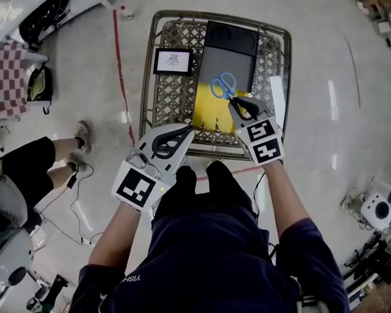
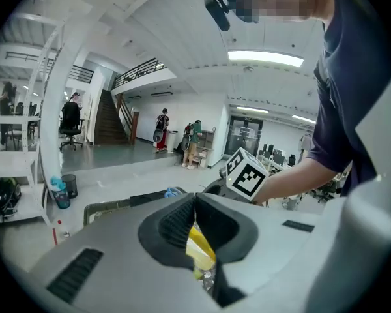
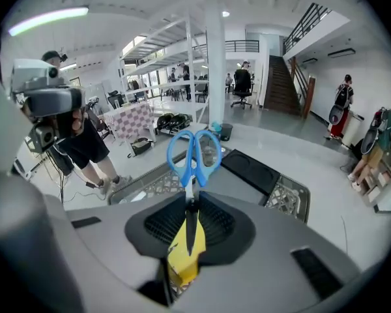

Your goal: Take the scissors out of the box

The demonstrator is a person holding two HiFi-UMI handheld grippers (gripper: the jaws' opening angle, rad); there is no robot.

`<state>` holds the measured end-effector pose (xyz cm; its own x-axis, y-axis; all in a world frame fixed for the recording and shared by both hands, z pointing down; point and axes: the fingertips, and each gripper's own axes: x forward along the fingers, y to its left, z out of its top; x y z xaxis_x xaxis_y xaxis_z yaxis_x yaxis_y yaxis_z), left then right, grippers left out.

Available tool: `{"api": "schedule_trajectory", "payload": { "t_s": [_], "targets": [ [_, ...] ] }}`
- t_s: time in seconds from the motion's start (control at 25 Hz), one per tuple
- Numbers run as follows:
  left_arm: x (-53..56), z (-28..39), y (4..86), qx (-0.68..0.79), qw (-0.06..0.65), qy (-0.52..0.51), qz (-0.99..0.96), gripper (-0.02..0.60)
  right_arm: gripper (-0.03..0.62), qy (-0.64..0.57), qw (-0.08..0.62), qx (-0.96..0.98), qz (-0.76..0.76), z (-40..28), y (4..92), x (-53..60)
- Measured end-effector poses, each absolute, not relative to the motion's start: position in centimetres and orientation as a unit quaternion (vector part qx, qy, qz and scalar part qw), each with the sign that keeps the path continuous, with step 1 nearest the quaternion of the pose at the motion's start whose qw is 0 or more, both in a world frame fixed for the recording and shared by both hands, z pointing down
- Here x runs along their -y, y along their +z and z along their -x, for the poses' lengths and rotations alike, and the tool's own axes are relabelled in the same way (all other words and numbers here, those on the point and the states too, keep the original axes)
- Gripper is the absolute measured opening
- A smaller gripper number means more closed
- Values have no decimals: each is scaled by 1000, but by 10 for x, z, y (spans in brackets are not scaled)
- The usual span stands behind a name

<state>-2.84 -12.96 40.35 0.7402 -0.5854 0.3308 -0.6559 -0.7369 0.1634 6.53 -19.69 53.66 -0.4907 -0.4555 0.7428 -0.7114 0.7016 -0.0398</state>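
The scissors (image 1: 223, 85) have blue handles and hang above the wire box (image 1: 158, 70), lifted free of what lies in it. My right gripper (image 1: 234, 104) is shut on their blades, with the handles pointing away from me. In the right gripper view the scissors (image 3: 194, 152) stick up from between the pads (image 3: 212, 223), and the box (image 3: 287, 194) lies below. My left gripper (image 1: 188, 133) hovers over the box's near left corner, its jaws shut with nothing between them. In the left gripper view the fingertips (image 2: 182, 220) meet, and a yellow sheet shows beneath them.
In the box lie a small framed picture (image 1: 173, 61), a black tray (image 1: 229, 54), a yellow sheet (image 1: 212, 106) and a white piece (image 1: 277, 100). A red line (image 1: 120, 64) runs along the floor left of the box. A seated person (image 1: 26, 168) and cables are at the left.
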Motion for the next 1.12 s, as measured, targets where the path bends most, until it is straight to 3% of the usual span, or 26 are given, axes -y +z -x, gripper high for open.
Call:
{"api": "schedule_trajectory", "payload": {
  "t_s": [0.36,1.12],
  "targets": [
    [127,19,341,337,91,114,-930,26,77,134,301,866,-376,-77,434,187],
    [123,-1,304,325,50,102,-939,26,78,100,172,891,-409,-98,333,159]
  ]
}}
